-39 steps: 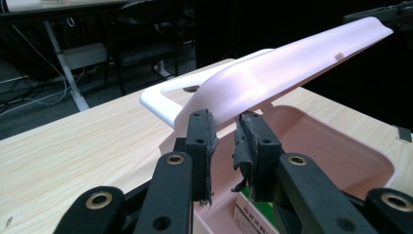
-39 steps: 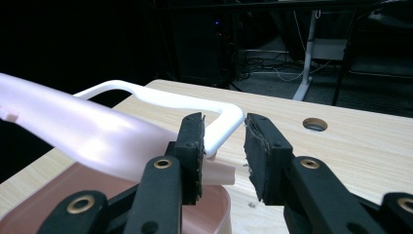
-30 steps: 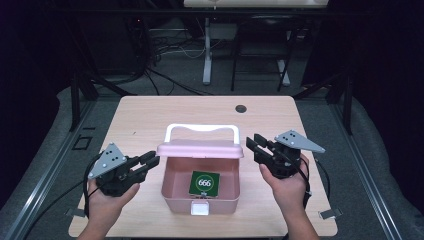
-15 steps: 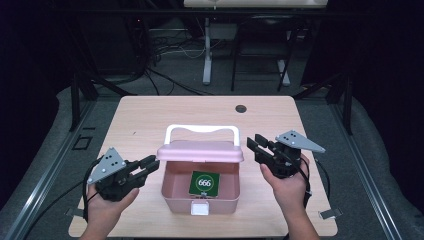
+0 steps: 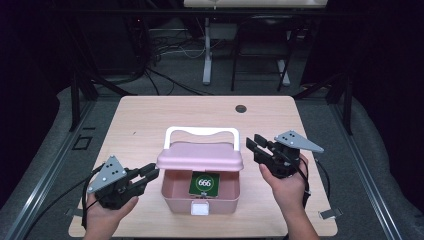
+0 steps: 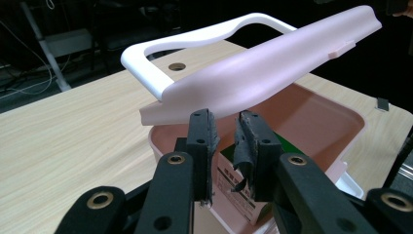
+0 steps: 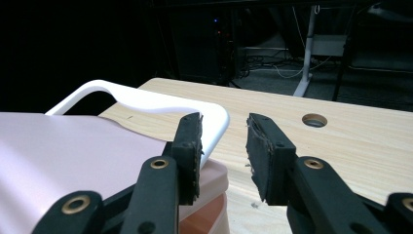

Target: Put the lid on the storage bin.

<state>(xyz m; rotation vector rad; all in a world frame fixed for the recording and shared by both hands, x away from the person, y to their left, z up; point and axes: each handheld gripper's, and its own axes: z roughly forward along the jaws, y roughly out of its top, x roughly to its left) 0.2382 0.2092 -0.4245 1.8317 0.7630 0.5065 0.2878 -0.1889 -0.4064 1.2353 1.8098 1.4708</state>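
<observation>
Since half a second ago my left gripper (image 5: 145, 176) has dropped toward the desk's (image 5: 150, 120) near edge and now sits low at the near-left, its tips just beside the box's (image 5: 200, 192) left wall. My right gripper (image 5: 256, 146) has hardly shifted; it hangs just off the lid's (image 5: 200, 159) right end. The box and lid look unchanged.

The pink box stands at the middle of the desk's near edge, its lid raised and tilted over the back half, the white handle (image 5: 201, 133) pointing toward the far edge. A white latch (image 5: 199, 208) shows on the front wall.

Inside lies a green card (image 5: 204, 183) with "666" in a white circle; that is the only writing I can read. In the left gripper view I see small print on a pale face of the card (image 6: 238, 187) behind the tips, too blurred to make out.

Left jaws stand a narrow gap apart with nothing between them, aimed at the box rim (image 6: 160, 141) under the lid (image 6: 258, 73). Right jaws are wider apart, empty, the handle (image 7: 146, 102) just past the left one

A dark hole (image 5: 241, 108) sits near the desk's far edge
</observation>
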